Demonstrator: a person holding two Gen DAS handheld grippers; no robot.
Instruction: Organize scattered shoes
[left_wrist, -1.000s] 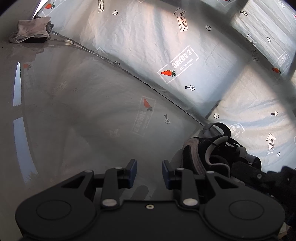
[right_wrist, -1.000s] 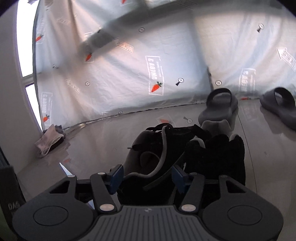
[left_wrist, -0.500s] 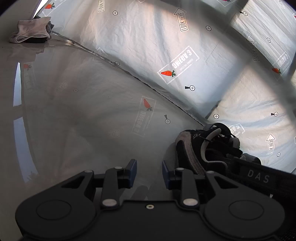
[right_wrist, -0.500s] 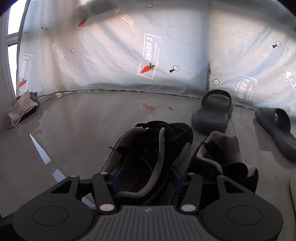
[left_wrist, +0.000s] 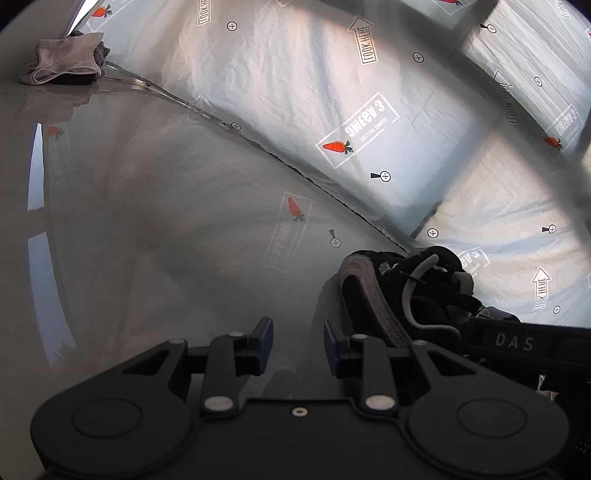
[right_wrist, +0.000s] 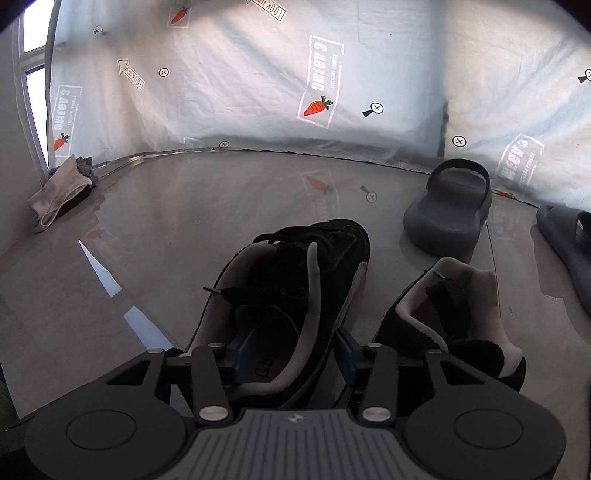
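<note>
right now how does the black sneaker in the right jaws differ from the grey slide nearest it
The black sneaker is dark fabric with laces and pale trim; the grey slide is smooth moulded foam. The sneaker has a closed upper; the slide is open-heeled with one wide strap. The sneaker sits between the right gripper's jaws, which have just been closing on it; the slide stands free. Both rest on the glossy floor.

Black sneaker (right_wrist: 295, 291), grey trim; dark grey slide (right_wrist: 448, 210); white sheet (right_wrist: 240, 92), orange carrots.

Two sneakers (right_wrist: 295, 295) (right_wrist: 454, 317) sit side by side on the floor (right_wrist: 184, 229); two slides (right_wrist: 448, 206) (right_wrist: 569, 240) lie behind them to the right, a cloth (right_wrist: 59, 192) far left by the wall.
</note>
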